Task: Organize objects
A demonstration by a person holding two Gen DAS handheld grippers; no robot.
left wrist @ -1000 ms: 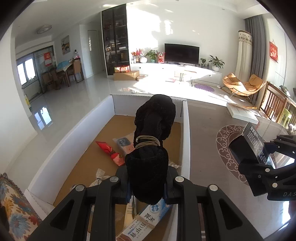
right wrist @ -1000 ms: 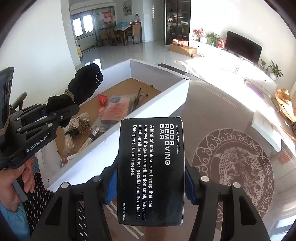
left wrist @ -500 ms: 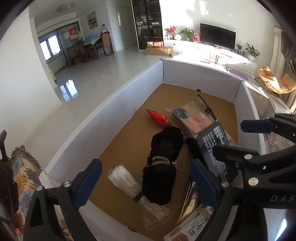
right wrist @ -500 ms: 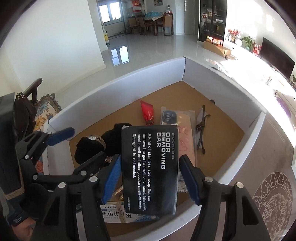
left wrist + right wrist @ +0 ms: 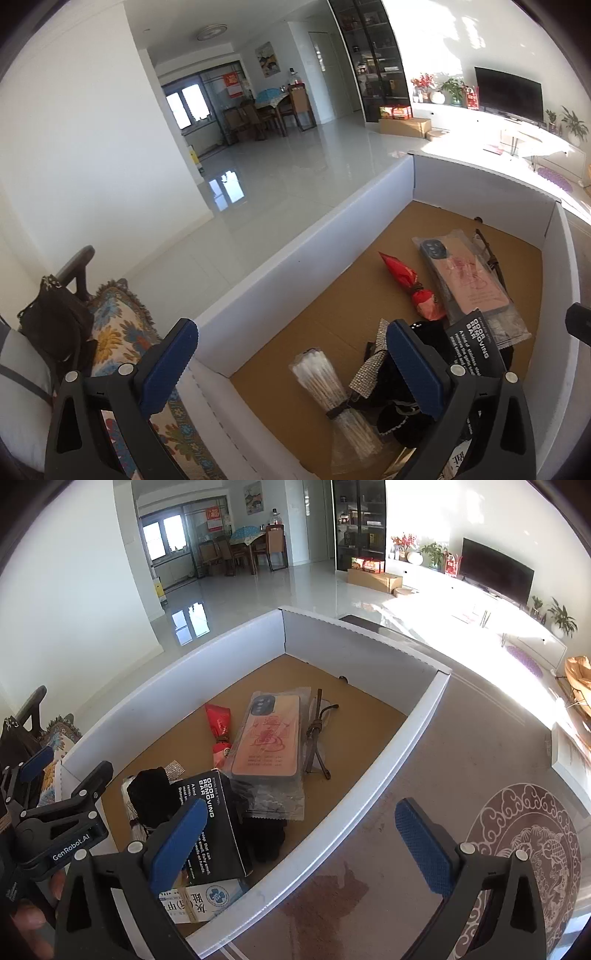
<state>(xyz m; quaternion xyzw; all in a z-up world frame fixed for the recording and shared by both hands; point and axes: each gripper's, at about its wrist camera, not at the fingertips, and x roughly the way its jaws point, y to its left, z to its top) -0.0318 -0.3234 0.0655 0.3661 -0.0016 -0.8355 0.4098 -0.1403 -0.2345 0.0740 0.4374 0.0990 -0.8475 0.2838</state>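
Your right gripper [image 5: 301, 840] has its jaws wide apart; they have just been opening, and nothing is between them. The black odor bar box [image 5: 210, 823] lies inside the white box [image 5: 369, 775], leaning on the other items, just behind your right gripper's left finger. Your left gripper [image 5: 291, 369] is also fully open and holds nothing. The black pouch [image 5: 391, 410] lies on the cardboard floor, partly hidden behind its right finger, beside the cotton swab bundle [image 5: 325, 387].
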